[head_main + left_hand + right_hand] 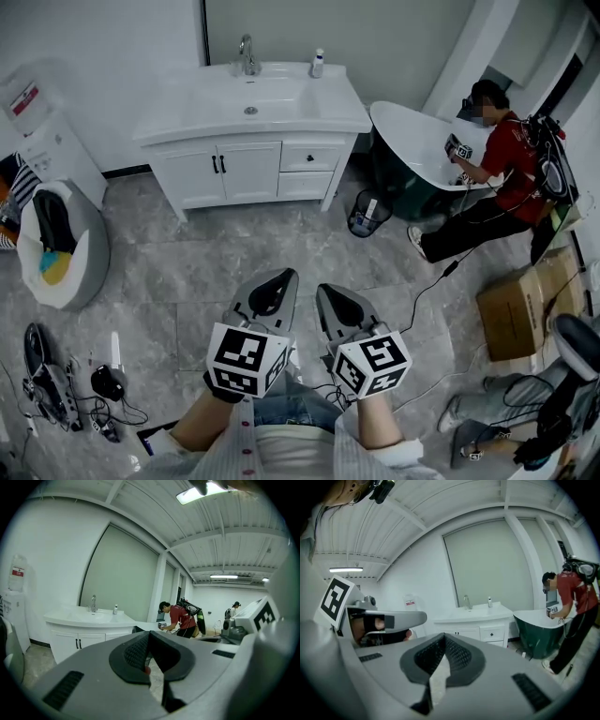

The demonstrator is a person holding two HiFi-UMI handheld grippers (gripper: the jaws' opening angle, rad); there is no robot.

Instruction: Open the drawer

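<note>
A white vanity point(253, 112) with a sink stands against the far wall. Two small drawers sit at its right; the upper drawer point(310, 157) has a black knob, and both look closed. It also shows in the right gripper view as the drawer point(492, 633). Both grippers are held low, side by side, well short of the vanity and pointing toward it. My left gripper point(278, 277) point(149, 634) is shut with nothing in it. My right gripper point(328, 292) point(444, 637) is shut and empty too.
A person in a red shirt point(497, 150) bends over a dark green bathtub point(412, 141) at the right. A wire bin point(368, 214) stands by the vanity's right leg. A cardboard box point(525, 300), a floor cable point(431, 281), a grey beanbag point(61, 244) and gear point(75, 384) lie around.
</note>
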